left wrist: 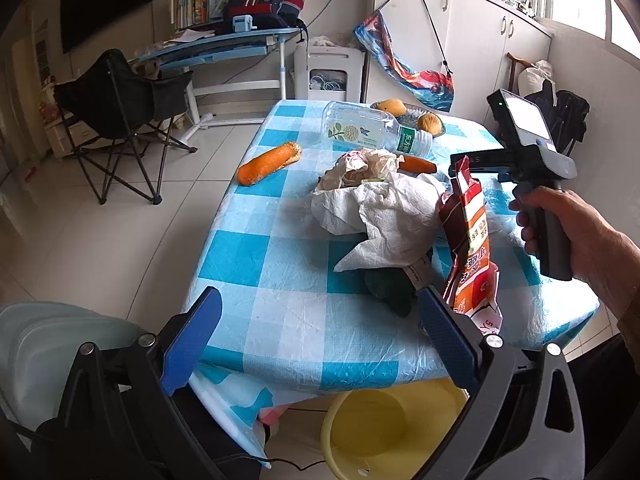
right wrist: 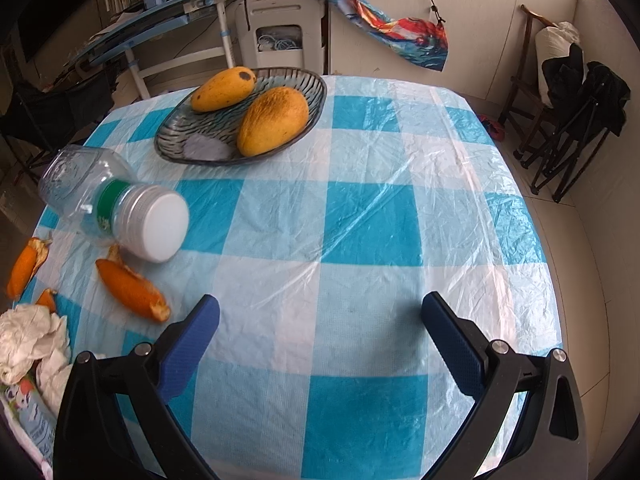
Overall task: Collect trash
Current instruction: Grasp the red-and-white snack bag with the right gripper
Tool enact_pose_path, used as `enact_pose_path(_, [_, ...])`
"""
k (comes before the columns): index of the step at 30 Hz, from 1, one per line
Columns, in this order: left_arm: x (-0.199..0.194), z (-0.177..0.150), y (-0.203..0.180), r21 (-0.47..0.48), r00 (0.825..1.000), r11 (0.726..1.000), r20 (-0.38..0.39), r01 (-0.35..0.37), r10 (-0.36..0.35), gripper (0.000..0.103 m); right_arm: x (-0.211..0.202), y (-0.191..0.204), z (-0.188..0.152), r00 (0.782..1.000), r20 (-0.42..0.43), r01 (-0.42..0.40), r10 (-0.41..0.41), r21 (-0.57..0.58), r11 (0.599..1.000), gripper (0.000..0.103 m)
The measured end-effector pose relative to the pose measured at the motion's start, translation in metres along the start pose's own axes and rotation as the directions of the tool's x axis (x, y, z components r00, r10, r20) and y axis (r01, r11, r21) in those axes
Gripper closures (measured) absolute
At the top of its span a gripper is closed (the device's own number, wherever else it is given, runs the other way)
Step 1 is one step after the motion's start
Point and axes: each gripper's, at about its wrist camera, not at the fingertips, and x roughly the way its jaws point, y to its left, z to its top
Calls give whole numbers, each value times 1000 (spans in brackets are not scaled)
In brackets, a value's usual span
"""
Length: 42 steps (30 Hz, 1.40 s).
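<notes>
In the left wrist view, crumpled white paper point(left wrist: 384, 204) lies mid-table beside an empty plastic bottle point(left wrist: 372, 130) on its side and orange peels point(left wrist: 269, 162). A red-orange snack wrapper point(left wrist: 470, 240) hangs near the right gripper's tips point(left wrist: 464, 164); whether it is held there I cannot tell. My left gripper point(left wrist: 320, 320) is open over the table's near edge. In the right wrist view my right gripper point(right wrist: 320, 328) looks open over bare cloth; the bottle point(right wrist: 116, 204), peels point(right wrist: 132, 290) and paper point(right wrist: 32, 340) lie to its left.
A yellow basin point(left wrist: 384, 428) stands on the floor under the table's near edge. A glass dish point(right wrist: 208, 136) with two mangoes point(right wrist: 274, 120) sits at the far side. A folding chair point(left wrist: 120, 120) and a desk stand to the left.
</notes>
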Motion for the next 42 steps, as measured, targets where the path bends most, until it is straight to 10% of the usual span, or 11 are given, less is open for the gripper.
enact_pose_path(8, [-4,-2,15,-81,1000,997,25,-2,4,8,-106,-10,-53,965,209,-158,158,-15,987,6])
enact_pose_path(19, [-5,-7,36,-157,997,986,52,-56,65,8,-133,69,-128,895,208,-336,395,-269,902,8])
enact_pose_path(27, [-2,-7,40,-171,996,983,48,-61,70,8,-106,91,-132,871,93,-445,483,-271,854,56])
enact_pose_path(42, [7,-3,9,-78,999,996,33,-37,40,8,-132,45,-127,820,204,-509,535,-168,844,70])
